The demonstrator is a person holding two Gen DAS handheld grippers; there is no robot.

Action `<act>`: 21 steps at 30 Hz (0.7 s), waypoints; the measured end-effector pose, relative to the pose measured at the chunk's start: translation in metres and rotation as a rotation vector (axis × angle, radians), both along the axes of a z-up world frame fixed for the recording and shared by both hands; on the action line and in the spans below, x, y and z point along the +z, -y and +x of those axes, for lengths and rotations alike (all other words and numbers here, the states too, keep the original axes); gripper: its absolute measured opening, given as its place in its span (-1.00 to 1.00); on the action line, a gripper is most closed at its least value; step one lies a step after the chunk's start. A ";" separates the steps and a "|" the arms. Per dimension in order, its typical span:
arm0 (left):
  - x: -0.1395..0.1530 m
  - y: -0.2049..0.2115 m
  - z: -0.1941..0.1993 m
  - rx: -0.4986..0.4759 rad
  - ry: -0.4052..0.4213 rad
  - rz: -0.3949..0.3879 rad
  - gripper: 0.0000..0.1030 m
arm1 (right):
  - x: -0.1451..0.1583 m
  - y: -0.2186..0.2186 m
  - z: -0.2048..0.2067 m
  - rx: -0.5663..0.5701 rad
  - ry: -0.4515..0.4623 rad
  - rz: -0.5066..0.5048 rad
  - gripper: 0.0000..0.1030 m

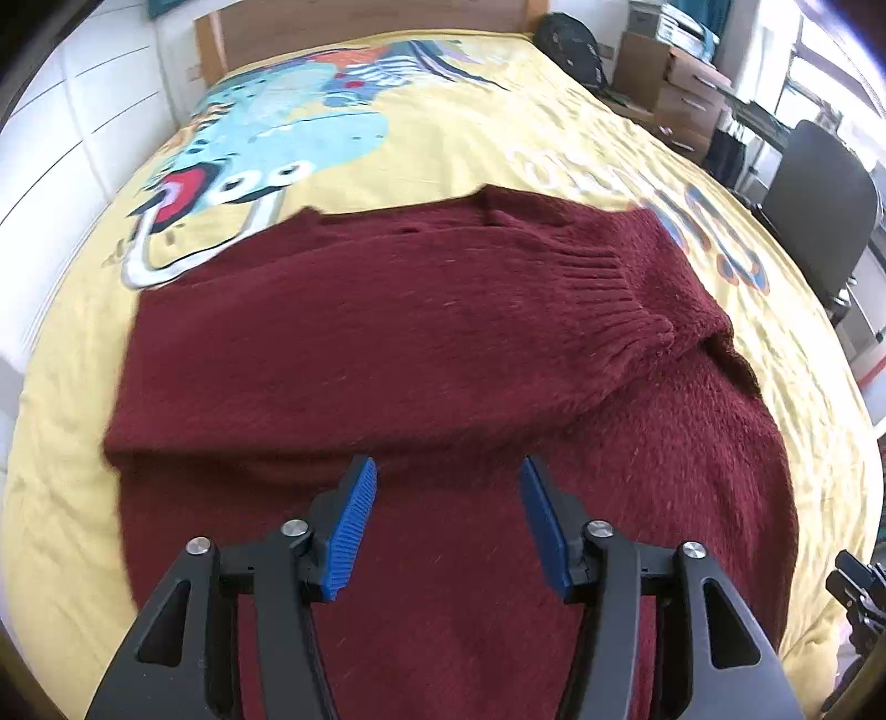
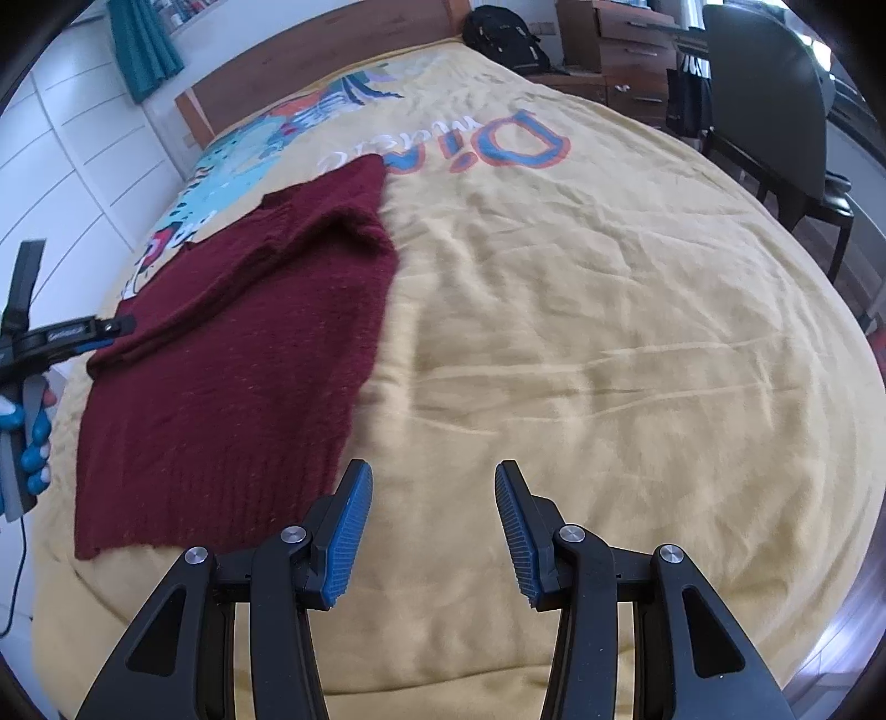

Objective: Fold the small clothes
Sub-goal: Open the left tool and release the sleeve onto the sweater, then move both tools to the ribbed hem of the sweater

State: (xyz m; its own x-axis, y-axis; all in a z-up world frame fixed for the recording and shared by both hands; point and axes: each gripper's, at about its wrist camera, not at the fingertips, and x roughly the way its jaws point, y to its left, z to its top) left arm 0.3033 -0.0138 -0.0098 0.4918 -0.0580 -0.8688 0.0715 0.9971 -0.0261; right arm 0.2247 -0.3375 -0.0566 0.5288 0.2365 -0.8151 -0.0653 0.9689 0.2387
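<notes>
A dark red knitted sweater (image 1: 421,354) lies flat on a yellow bedspread (image 1: 487,149), with both sleeves folded in across its body and a ribbed cuff (image 1: 603,288) on top at the right. My left gripper (image 1: 448,471) hovers above the sweater's lower middle, open, with nothing between its blue pads. In the right wrist view the sweater (image 2: 238,354) lies left of centre. My right gripper (image 2: 433,473) stands open over bare bedspread (image 2: 609,332), just right of the sweater's hem. The left gripper's black body and a hand in a blue glove (image 2: 33,437) show at that view's left edge.
The bedspread carries a cartoon print (image 1: 260,149) and lettering (image 2: 498,144). A wooden headboard (image 1: 354,22) stands at the far end, a white wall to the left. A black backpack (image 2: 504,33), wooden drawers (image 2: 631,50) and a black chair (image 2: 775,116) stand beside the bed's right side.
</notes>
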 end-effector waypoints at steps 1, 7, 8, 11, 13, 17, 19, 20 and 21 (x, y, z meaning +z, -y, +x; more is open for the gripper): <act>0.004 -0.007 -0.008 0.014 0.006 0.001 0.13 | 0.002 -0.001 -0.003 0.000 0.004 0.001 -0.08; 0.024 -0.047 -0.056 0.066 0.009 0.007 0.20 | 0.014 -0.007 -0.016 0.003 0.024 0.004 -0.01; 0.027 -0.055 -0.065 0.078 0.010 0.001 0.22 | 0.017 -0.009 -0.019 0.005 0.030 0.004 -0.01; 0.033 -0.075 -0.088 0.114 0.011 -0.011 0.25 | 0.023 -0.013 -0.025 0.015 0.041 0.003 0.00; 0.037 -0.090 -0.103 0.142 0.011 -0.023 0.25 | 0.028 -0.017 -0.030 0.026 0.047 0.002 0.02; 0.046 -0.120 -0.130 0.211 0.019 -0.053 0.25 | 0.038 -0.022 -0.037 0.043 0.062 0.004 0.03; 0.051 -0.135 -0.143 0.242 0.026 -0.068 0.25 | 0.045 -0.025 -0.042 0.050 0.075 0.005 0.05; 0.055 -0.143 -0.150 0.261 0.032 -0.073 0.25 | 0.047 -0.025 -0.043 0.051 0.079 0.005 0.05; 0.057 -0.148 -0.154 0.272 0.036 -0.076 0.25 | 0.051 -0.026 -0.045 0.050 0.086 0.006 0.06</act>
State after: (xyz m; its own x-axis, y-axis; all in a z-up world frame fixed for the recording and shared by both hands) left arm 0.1489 0.1347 0.0471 0.5283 0.0162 -0.8489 -0.1961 0.9751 -0.1034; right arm 0.1796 -0.3113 -0.0060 0.5838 0.2693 -0.7659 -0.1343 0.9624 0.2361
